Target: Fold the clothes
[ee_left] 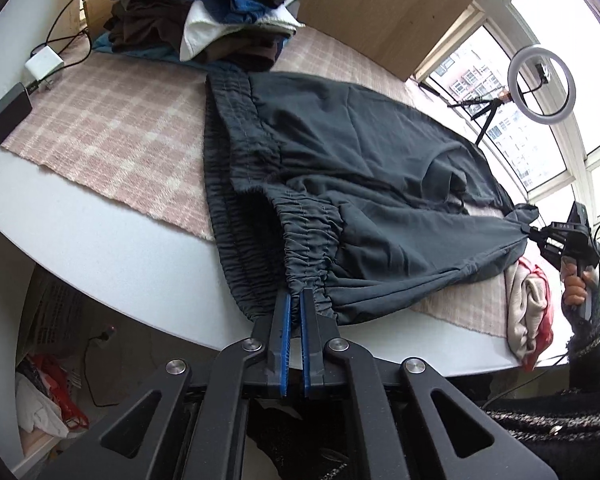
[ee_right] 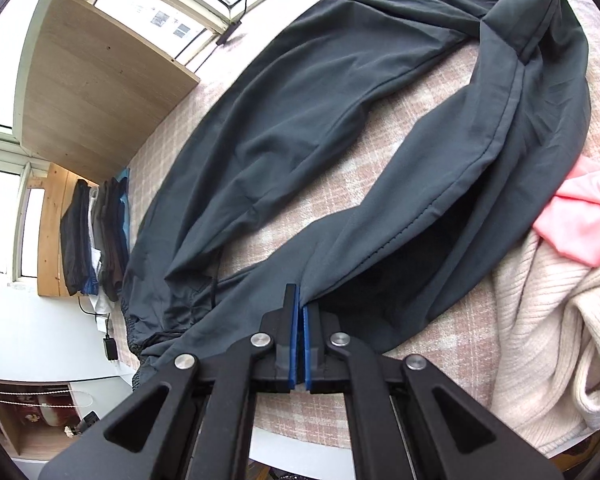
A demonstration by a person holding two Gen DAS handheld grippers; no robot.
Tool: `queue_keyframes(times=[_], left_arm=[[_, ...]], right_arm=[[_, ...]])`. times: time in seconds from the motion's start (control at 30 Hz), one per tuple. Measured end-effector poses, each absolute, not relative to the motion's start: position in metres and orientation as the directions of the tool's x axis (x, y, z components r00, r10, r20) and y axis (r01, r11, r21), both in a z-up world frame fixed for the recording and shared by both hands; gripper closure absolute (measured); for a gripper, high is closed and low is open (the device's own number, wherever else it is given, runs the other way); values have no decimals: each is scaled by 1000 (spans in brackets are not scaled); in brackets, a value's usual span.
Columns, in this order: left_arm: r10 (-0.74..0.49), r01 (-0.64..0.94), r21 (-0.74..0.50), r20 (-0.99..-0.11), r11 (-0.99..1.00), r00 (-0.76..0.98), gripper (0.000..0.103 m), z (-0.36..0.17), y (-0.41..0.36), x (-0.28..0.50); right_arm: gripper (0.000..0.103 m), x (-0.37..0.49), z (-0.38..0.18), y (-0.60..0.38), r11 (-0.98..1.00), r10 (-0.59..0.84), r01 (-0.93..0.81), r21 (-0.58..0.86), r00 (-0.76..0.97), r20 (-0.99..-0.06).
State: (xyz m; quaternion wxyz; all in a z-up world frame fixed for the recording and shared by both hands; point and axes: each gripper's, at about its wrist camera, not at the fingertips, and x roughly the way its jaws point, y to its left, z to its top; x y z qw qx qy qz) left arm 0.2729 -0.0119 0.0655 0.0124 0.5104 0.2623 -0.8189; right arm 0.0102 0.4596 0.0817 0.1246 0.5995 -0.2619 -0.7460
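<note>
Dark grey trousers (ee_left: 360,160) lie across a pink plaid cloth (ee_left: 112,128) on a white table (ee_left: 80,236). Their gathered elastic waistband (ee_left: 308,240) hangs toward the near table edge. My left gripper (ee_left: 295,294) is shut on that waistband, with fabric pinched between its blue pads. In the right wrist view the trousers (ee_right: 300,128) spread in two long folds, and my right gripper (ee_right: 300,300) is shut on a fold of the leg fabric. The left wrist view also shows the right gripper (ee_left: 534,232) at the far right, pinching the trousers' other end, with a person's hand (ee_left: 576,284) on its handle.
A stack of folded clothes (ee_left: 216,12) sits at the table's back. A white charger (ee_left: 44,62) and black adapter (ee_left: 8,114) lie at the left. A cream sweater (ee_right: 548,320) and pink garment (ee_right: 584,216) lie beside the trousers. A ring light (ee_left: 540,84) stands by the window.
</note>
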Motion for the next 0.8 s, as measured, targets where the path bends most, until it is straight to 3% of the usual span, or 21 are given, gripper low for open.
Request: queue_keyframes(times=[0.13,0.3,0.4,0.53,0.73,0.8], left_arm=[[228,287,-445,-796,-848,-560,100,109,-33,251],[176,292,-412,-786,-863,-592,100,125,-58,186],[139,351,-392,-811,-851,-568,100,107,-78,139],[25,486,-286,-880,-826,-475,98,65,-103,88],[35,539,-331,-873,-774,-486,94,46,-121,76],[45,534,-336,-874,-776,-485,87,48,-120,89]], right_arm=[[101,-4,115,453,-828,-514,-67,556,-302,-803],[101,-58,144,428,-859,-493,57,509,-364,-790],[101,-108,148,406,-893,-443,110,436,-386,-809],[101,-181,119,351,-929,-369,155,335,-335,-867],[101,-244,48,288,-961,-225,220,170,-260,-939],[101,-254,33,285,-958,-220,230,169,-221,-950]])
